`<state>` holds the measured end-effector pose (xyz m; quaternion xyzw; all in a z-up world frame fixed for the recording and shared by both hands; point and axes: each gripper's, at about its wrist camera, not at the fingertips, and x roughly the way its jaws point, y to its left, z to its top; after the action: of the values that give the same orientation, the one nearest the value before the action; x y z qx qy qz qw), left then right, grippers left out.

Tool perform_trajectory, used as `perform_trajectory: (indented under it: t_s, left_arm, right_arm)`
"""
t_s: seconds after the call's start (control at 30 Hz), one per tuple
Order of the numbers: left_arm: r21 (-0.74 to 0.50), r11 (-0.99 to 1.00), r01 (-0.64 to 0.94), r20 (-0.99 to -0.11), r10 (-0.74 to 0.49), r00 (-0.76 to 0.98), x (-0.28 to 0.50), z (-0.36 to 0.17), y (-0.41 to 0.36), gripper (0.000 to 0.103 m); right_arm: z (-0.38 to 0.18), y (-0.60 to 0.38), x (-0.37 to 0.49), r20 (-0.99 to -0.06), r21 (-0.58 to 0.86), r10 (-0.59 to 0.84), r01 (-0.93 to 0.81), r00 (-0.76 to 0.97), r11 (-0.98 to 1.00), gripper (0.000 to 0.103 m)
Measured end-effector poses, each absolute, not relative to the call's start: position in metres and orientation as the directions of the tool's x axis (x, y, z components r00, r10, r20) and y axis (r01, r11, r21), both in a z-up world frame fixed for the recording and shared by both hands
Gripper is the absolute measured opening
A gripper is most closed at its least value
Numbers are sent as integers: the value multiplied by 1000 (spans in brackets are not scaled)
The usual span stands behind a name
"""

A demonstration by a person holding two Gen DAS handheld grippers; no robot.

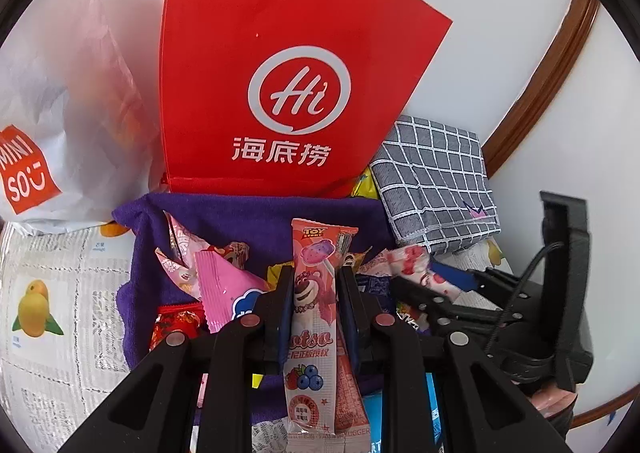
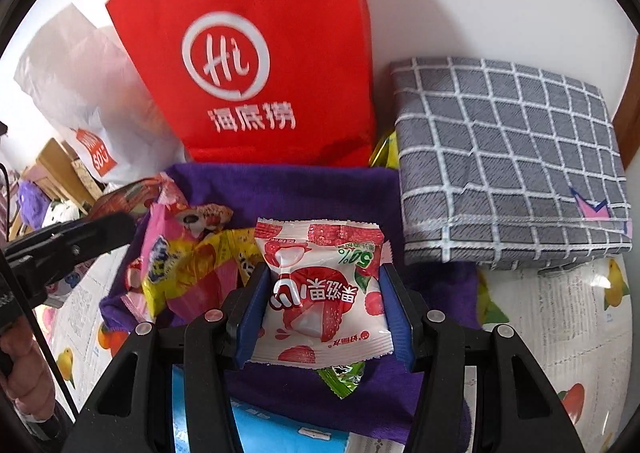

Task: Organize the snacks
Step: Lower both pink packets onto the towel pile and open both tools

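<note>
Gripping pink lollipop packet [image 1: 316, 293], left tool [image 1: 316, 285] clamped tight; right tool [image 2: 324, 293] pinching strawberry snack pouch [image 2: 324, 289].

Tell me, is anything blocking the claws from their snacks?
No. The left claw is shut on the pink lollipop packet, and the right claw is shut on the white-and-red strawberry snack pouch. Nothing sits between pads and packets. Other loose snacks lie below on the purple cloth.

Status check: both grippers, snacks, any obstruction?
Left gripper shut on pink lollipop packet. Right gripper shut on strawberry candy packet. Both over snack pile on purple cloth. Red bag behind; nothing blocking.
</note>
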<state>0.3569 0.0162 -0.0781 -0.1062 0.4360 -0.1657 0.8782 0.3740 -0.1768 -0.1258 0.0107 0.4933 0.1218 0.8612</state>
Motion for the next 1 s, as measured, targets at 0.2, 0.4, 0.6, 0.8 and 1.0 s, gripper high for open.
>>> perform_trajectory:
  t_s: [0.2, 0.4, 0.6, 0.8, 1.0]
  left_arm:
    - [-345, 919, 192, -735, -392, 554, 359, -85, 21, 21]
    - [-368, 907, 206, -731, -419, 539, 359, -90, 18, 21]
    - [-388, 895, 221, -732, -445, 516, 360, -96, 11, 21]
    - [-391, 890, 234, -735, -455, 503, 363, -99, -1, 21]
    - [-387, 892, 236, -742, -452, 494, 366, -103, -10, 21]
  right_arm:
    - [-148, -176, 383, -889, 97, 162, -170, 429, 981, 54]
    - [-153, -183, 386, -898, 93, 147, -148, 415, 985, 54]
    - [-153, -186, 386, -904, 97, 153, -156, 400, 983, 55]
    - [-148, -192, 383, -909, 107, 157, -149, 385, 983, 55]
    - [-142, -190, 377, -912, 86, 152, -185, 380, 979, 56]
